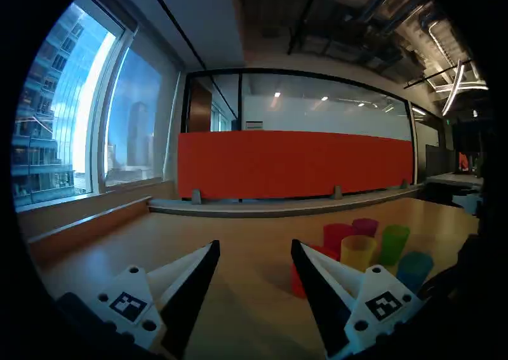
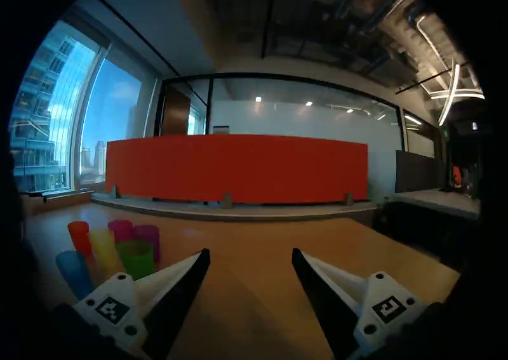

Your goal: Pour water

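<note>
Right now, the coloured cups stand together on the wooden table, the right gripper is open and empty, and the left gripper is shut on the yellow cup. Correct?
Not quite: the left gripper is open and empty too. The left gripper view shows its fingers apart, with the yellow cup standing free among the other cups on the wooden table. The right gripper is open and empty.

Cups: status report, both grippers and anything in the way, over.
Left gripper open, empty. Right gripper open, empty. Coloured cups clustered upright on the table, untouched. Nothing seen blocking the cups.
</note>
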`<state>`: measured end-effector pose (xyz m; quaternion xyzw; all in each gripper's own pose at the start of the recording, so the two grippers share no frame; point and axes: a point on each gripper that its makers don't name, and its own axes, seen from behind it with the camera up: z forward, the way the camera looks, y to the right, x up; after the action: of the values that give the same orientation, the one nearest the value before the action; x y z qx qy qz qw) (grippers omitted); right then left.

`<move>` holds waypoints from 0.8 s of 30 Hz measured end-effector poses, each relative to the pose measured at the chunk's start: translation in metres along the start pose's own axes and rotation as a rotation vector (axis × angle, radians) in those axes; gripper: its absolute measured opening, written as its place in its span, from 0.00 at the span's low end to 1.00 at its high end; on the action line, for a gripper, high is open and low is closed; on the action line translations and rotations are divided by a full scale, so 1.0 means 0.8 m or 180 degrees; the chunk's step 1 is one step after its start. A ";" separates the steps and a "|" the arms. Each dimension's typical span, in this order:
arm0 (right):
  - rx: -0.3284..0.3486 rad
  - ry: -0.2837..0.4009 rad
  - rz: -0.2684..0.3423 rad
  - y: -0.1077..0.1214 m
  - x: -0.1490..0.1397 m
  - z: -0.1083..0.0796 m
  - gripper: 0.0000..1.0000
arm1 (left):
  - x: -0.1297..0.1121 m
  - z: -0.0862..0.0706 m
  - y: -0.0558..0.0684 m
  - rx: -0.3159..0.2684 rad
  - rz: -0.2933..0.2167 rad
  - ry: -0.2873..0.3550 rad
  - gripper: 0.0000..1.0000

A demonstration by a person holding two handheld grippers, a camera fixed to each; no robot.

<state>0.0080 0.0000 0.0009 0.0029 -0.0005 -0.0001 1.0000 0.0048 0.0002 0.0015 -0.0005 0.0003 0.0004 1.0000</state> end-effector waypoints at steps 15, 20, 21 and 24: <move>0.0178 -0.0129 0.0119 0.001 0.094 0.011 1.00 | 0.111 0.026 -0.013 -0.0044 -0.0040 -0.0025 0.82; 0.0221 -0.0064 0.0112 0.002 0.142 0.015 1.00 | 0.146 0.032 -0.016 -0.0096 -0.0043 -0.0038 0.82; 0.0218 -0.0050 0.0107 0.003 0.151 0.016 1.00 | 0.153 0.033 -0.017 -0.0101 -0.0028 -0.0032 0.82; 0.0204 -0.0012 0.0098 0.007 0.179 0.018 1.00 | 0.173 0.036 -0.019 -0.0112 0.0017 -0.0023 0.82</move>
<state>0.1516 0.0053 0.0157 0.0350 -0.0025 0.0153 0.9993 0.1433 -0.0149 0.0302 -0.0180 -0.0033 0.0031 0.9998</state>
